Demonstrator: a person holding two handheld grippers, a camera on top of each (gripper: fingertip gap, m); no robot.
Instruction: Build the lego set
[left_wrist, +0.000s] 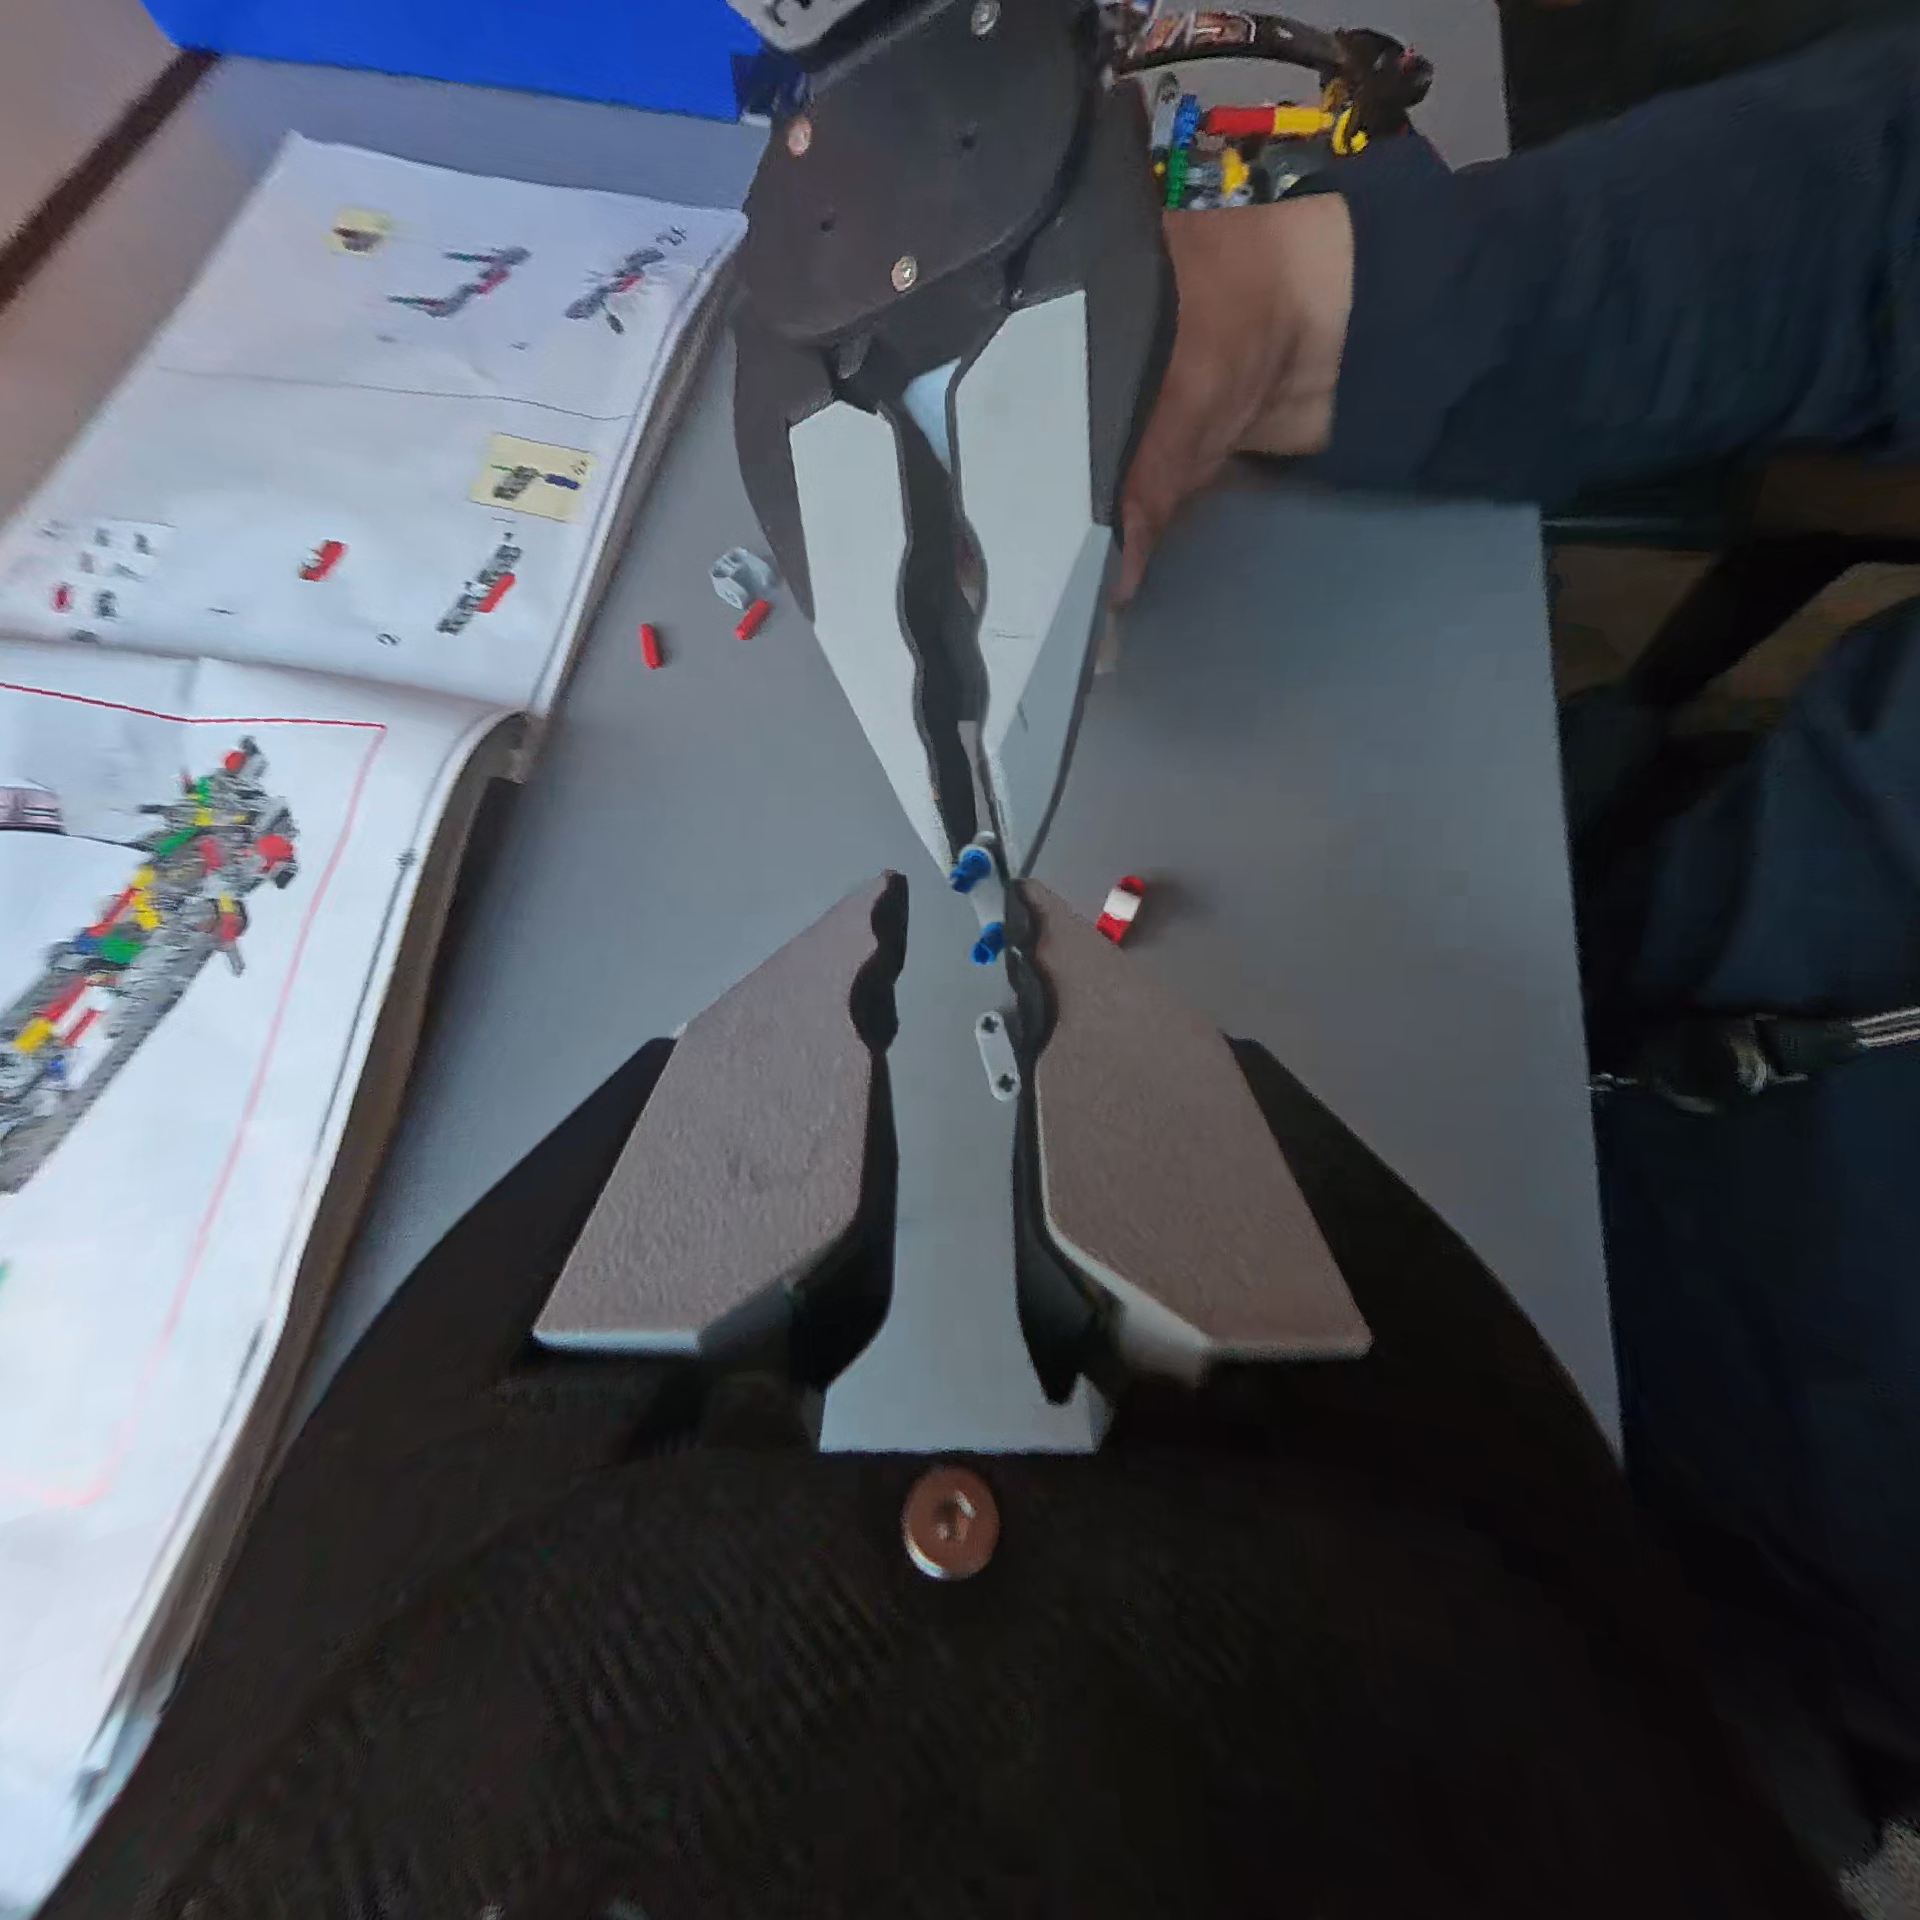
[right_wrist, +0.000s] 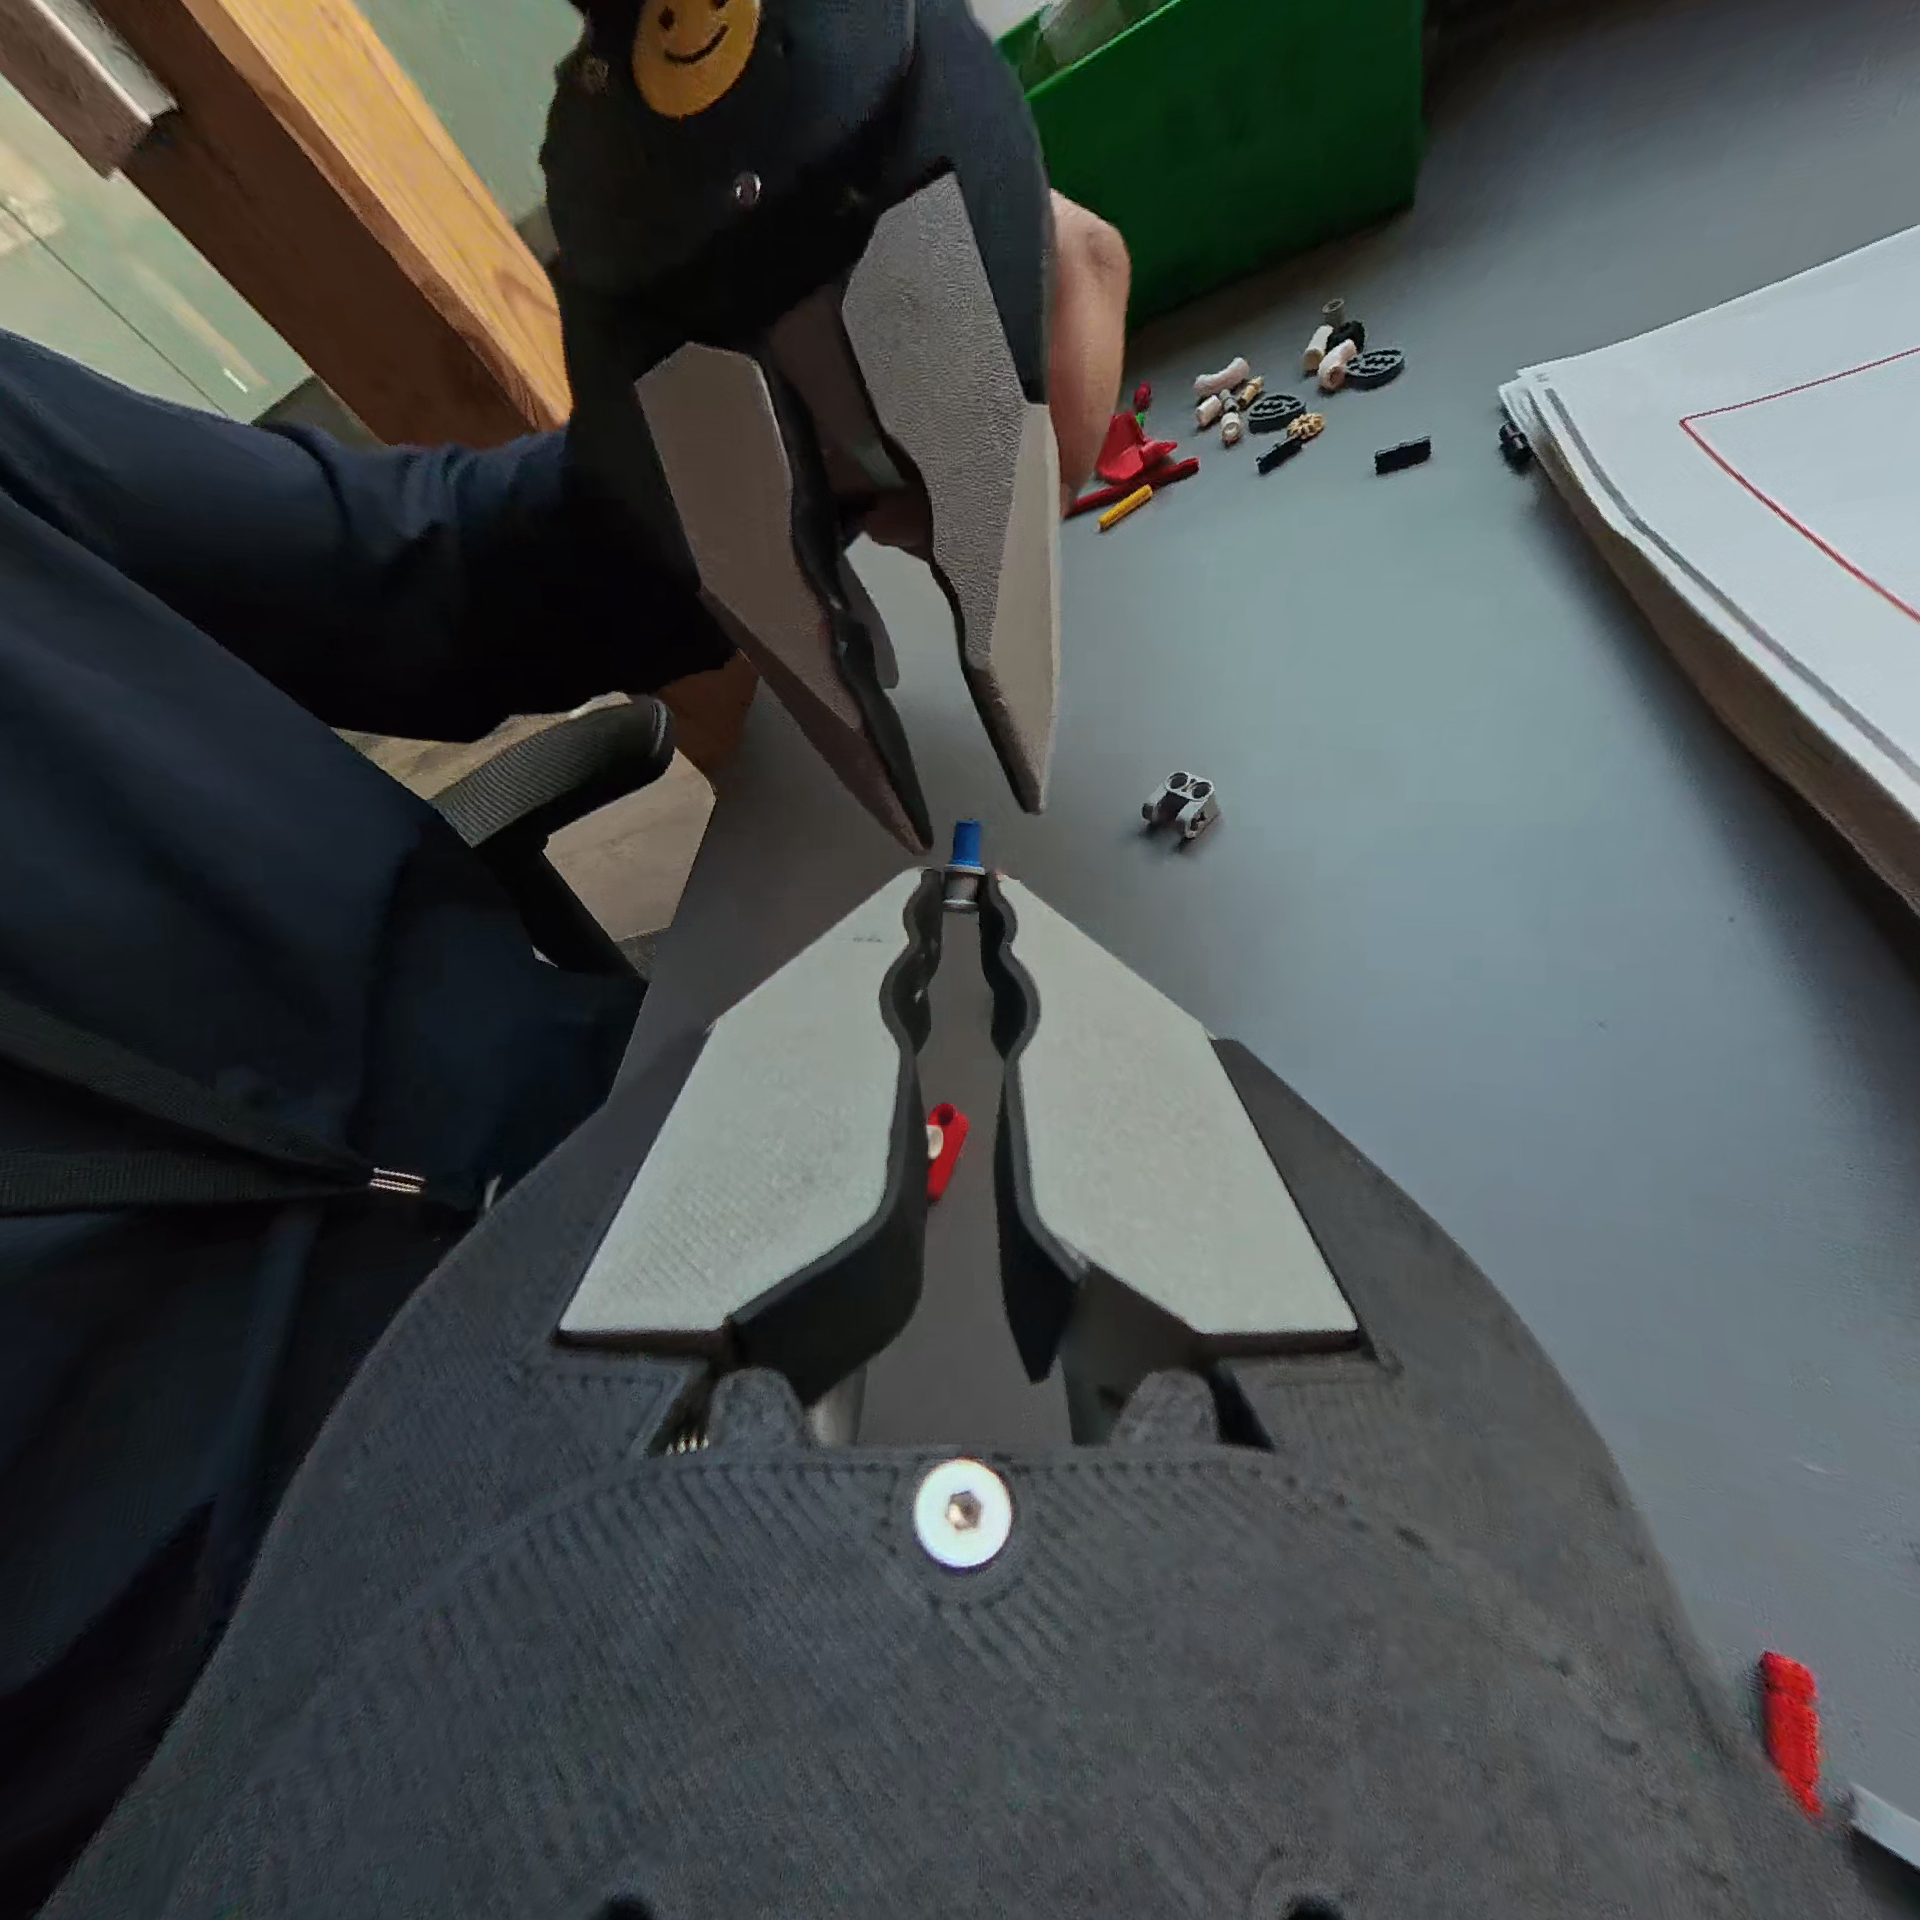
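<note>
In the right wrist view my right gripper (right_wrist: 961, 881) is shut on a small grey piece (right_wrist: 961, 896) with a blue pin (right_wrist: 966, 840) sticking out past the tips. In the left wrist view the right gripper (left_wrist: 982, 847) comes in from above, and the held grey piece (left_wrist: 989, 896) carries two blue pins (left_wrist: 971, 864). My left gripper (left_wrist: 961, 883) is open just in front of those pins, its right fingertip (left_wrist: 1039, 914) beside the piece. It also shows open in the right wrist view (right_wrist: 977, 821). A thin grey two-hole link (left_wrist: 997, 1055) lies between the left fingers, by the right one.
An open instruction booklet (left_wrist: 312, 416) lies at the left of the grey table (left_wrist: 1299, 779). Loose parts lie about: a red-and-white piece (left_wrist: 1120, 909), red pins (left_wrist: 651, 644), a grey connector (right_wrist: 1181, 805) and a pile of small parts (right_wrist: 1299, 384). A green bin (right_wrist: 1226, 135) stands behind. The grippers are tip to tip, or close to it.
</note>
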